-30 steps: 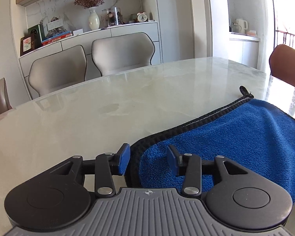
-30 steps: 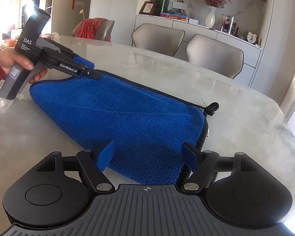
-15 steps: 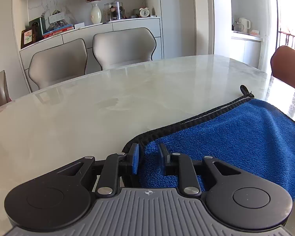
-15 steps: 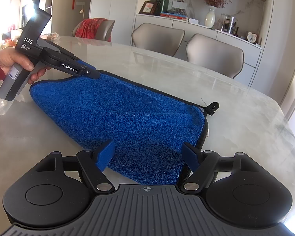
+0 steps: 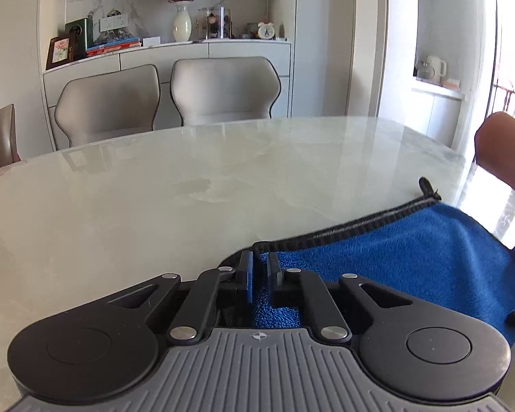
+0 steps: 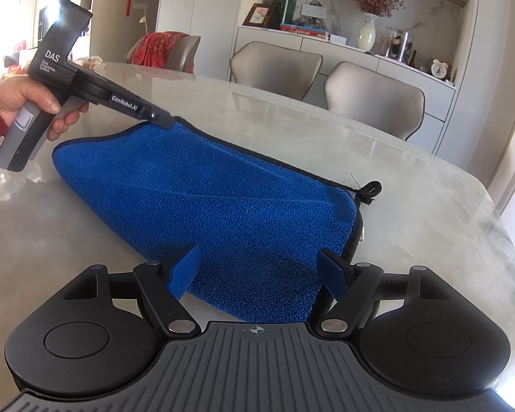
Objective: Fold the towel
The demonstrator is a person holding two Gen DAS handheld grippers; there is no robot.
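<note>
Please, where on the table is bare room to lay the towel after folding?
Bare marble table runs from the blue towel to the two grey chairs. Crowded: the near edge, with the left gripper and right gripper.

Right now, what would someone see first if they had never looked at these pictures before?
The bright blue towel jumps out first, lying folded over on the pale marble table. Next comes the left tongs, held in a hand at the far corner of the towel, its jaws closing on the black-trimmed edge. Nearest the camera, the right tongs stand wide open on either side of the towel's near end.
</note>
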